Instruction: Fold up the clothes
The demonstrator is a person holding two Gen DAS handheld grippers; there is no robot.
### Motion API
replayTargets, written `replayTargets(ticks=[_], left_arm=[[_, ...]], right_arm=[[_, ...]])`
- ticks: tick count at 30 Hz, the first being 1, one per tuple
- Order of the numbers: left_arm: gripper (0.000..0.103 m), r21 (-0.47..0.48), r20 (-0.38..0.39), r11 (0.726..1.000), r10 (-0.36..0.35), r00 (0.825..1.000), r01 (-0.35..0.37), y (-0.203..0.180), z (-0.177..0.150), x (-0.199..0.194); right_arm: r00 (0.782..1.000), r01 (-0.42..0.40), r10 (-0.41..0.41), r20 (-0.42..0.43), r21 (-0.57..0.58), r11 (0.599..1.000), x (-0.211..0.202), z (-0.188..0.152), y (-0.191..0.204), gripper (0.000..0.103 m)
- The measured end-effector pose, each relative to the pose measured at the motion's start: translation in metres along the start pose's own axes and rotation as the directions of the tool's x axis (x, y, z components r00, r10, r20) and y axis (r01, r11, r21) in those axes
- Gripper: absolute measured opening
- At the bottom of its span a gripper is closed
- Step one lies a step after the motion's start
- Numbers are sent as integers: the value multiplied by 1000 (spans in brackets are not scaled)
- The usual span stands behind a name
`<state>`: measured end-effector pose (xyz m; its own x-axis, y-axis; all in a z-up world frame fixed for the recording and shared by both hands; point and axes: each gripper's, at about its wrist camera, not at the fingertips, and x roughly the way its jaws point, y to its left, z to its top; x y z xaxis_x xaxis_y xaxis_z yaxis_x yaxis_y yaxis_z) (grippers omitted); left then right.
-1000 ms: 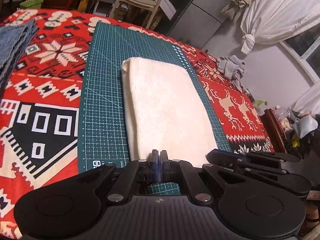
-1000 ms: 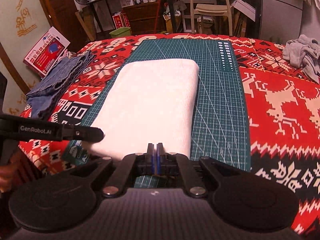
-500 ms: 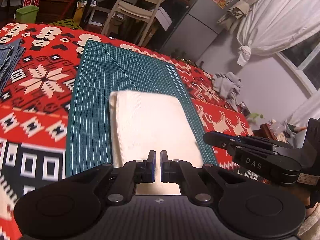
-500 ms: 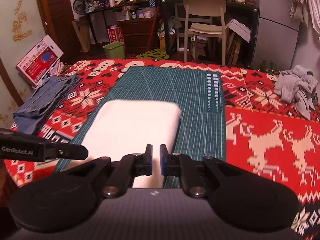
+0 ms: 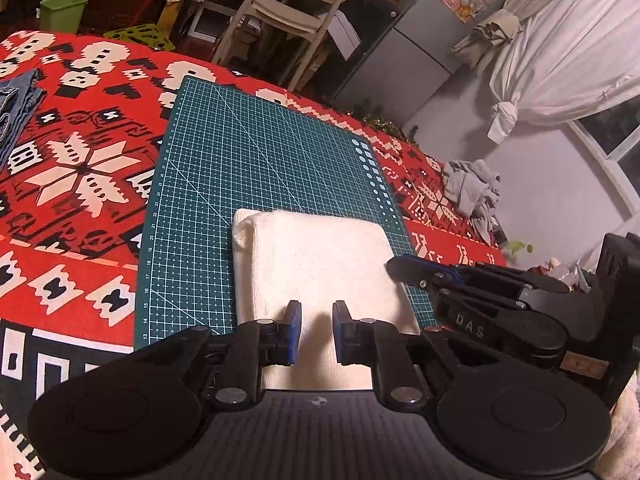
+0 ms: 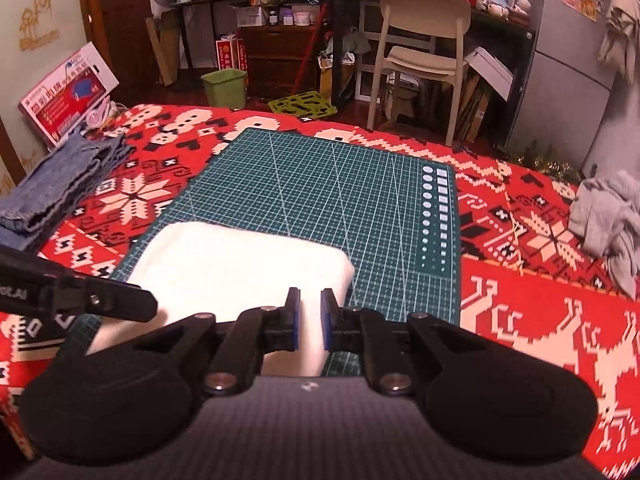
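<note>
Now the white folded cloth (image 5: 320, 264) lies on the green cutting mat (image 5: 256, 168), at the mat's near end, close to the near edge of the table (image 5: 72, 184) with its red patterned cover. Its long axis looks to run from the near edge toward the far edge, though the near end is hidden behind both tools, so that is a judgement. Left gripper (image 5: 316, 332): fingers apart with a small gap, jaws have just been opening, nothing pinched; cloth shows through the gap beneath. Right gripper (image 6: 307, 318): fingers also slightly apart, not pressing on cloth. The cloth sits straight ahead of and below both pairs of fingers, left gripper over its middle-left part, right gripper over its near right corner. Both seem about equally near. The fold on this piece looks finished. Folded jeans (image 6: 52, 188) sit by the left edge, a crumpled grey garment (image 6: 608, 216) by the right edge, nearer the right gripper, likely next to fold.
</note>
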<state>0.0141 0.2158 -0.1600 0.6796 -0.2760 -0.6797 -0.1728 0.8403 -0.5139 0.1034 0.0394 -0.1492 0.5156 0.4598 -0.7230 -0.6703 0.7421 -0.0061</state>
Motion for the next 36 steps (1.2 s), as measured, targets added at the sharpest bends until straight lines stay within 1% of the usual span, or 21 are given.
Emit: replayTargets(ticks=[1,3,7,13,16,19,23,25,27,28,31,32,33,36], left_arm=[[15,0,-1,1000,0,1000,0,0,0,1],[15,-4,-2,1000,0,1000,0,0,0,2],[15,-8,0,1000,4,1000,-4,1,0,1],[15,8,7,1000,29,1000,-29,-3,-2,-5],[15,10,12,999,36,999,-36,-4,-5,-9],[15,5,15,999,43,999,-43,-4,-6,-11],[15,4,15,999,45,999,-45,-3,-5,-14],[16,3,19,999,48,999,-48,-2,-3,-15],[21,0,22,999,48,999,-48,-1,-1,-15],[21,-1,23,999,46,999,-46,-1,0,-15],[21,-2,26,999,44,999,-44,0,2,-14],[21,-2,26,999,44,999,-44,0,2,-13],[21,-4,25,999,43,999,-43,0,2,-12],[21,-11,19,999,43,999,-42,1,3,-9]], right_arm=[[1000,3,-3,2,-4,1000,1,1,0,0],[1000,8,-8,10,-5,1000,0,3,-2,0],[999,-2,1,33,32,999,-10,4,-11,0],[998,23,-28,64,82,996,-33,1,-31,0],[998,6,-13,66,117,993,-40,-3,-40,0],[998,-23,17,67,93,995,-39,-5,-36,1],[997,-58,53,64,79,995,-30,-5,-24,8],[997,-63,60,55,72,995,-22,-4,-18,11],[998,-59,56,42,59,997,-14,-2,-13,11],[998,-56,54,33,52,997,-11,-1,-11,11],[999,-46,45,8,48,998,-1,1,-10,10],[999,-42,42,4,49,998,1,1,-11,4],[999,-39,39,7,49,998,1,1,-12,0],[999,-28,27,26,45,999,-1,2,-15,0]])
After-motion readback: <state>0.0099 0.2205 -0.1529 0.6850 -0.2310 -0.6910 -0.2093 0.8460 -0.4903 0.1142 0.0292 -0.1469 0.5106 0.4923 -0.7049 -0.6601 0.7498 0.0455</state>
